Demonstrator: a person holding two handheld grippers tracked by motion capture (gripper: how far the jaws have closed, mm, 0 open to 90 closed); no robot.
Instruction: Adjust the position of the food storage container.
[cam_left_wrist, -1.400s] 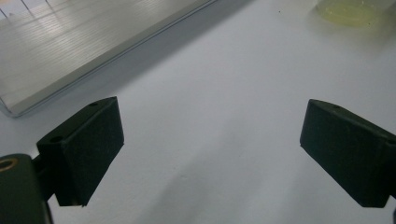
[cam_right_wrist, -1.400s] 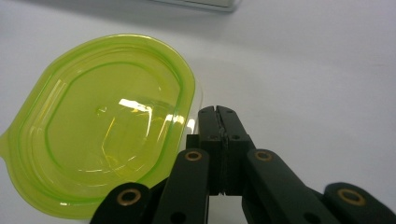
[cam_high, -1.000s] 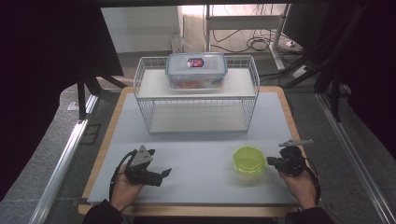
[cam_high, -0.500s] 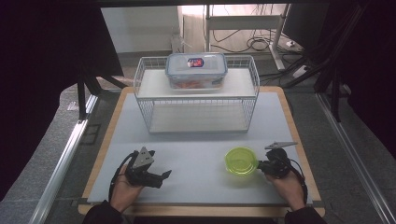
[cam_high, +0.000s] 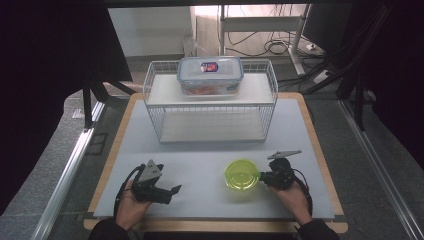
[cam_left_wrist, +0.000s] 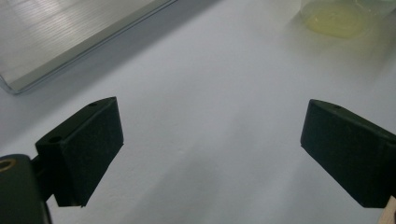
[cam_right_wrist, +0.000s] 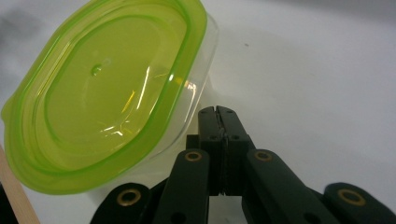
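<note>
Round tub (cam_high: 242, 174) with a yellow-green lid (cam_right_wrist: 100, 88), low on the grey surface (cam_high: 200, 150), right of middle, in front of the wire rack (cam_high: 210, 107). Tilted in the right gripper view, its clear wall just beside the black jaws there. Right gripper (cam_high: 264, 176) level at the tub's right edge, jaws pressed together with nothing between them, tips against or just short of the wall; cannot tell which. Left gripper (cam_high: 175, 190) well apart at lower left, held over bare surface, jaws wide and empty. On the rack's top shelf, a clear lidded box (cam_high: 210, 75) with something orange inside.
</note>
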